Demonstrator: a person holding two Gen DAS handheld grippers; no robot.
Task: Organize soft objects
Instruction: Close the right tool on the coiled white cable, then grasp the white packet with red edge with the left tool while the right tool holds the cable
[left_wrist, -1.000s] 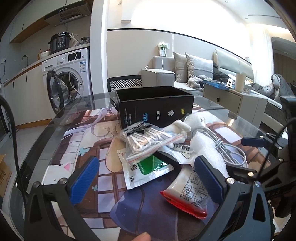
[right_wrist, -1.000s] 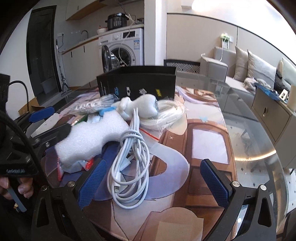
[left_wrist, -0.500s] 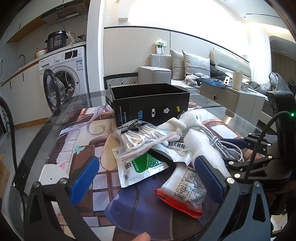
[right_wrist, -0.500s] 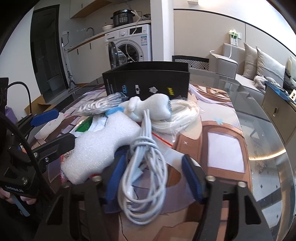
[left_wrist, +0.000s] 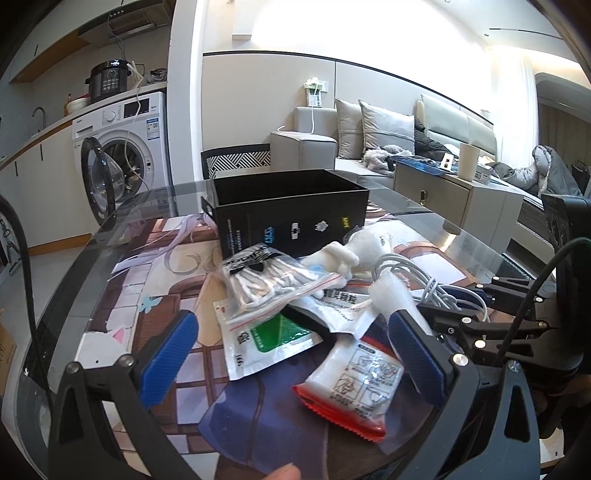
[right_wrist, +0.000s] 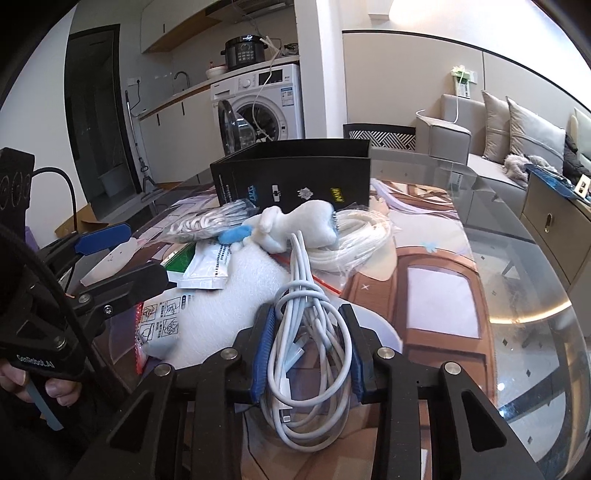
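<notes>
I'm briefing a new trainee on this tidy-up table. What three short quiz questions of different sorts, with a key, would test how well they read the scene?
1. True or false: the right gripper is closed around the coiled white charging cable.
2. Multiple choice: what lies between the left gripper's spread fingers? A) a glass bottle B) sachets and a red-edged packet C) a book
3. Fill in: behind the pile stands an open black ____.

Key: 1 true; 2 B; 3 box.
</notes>
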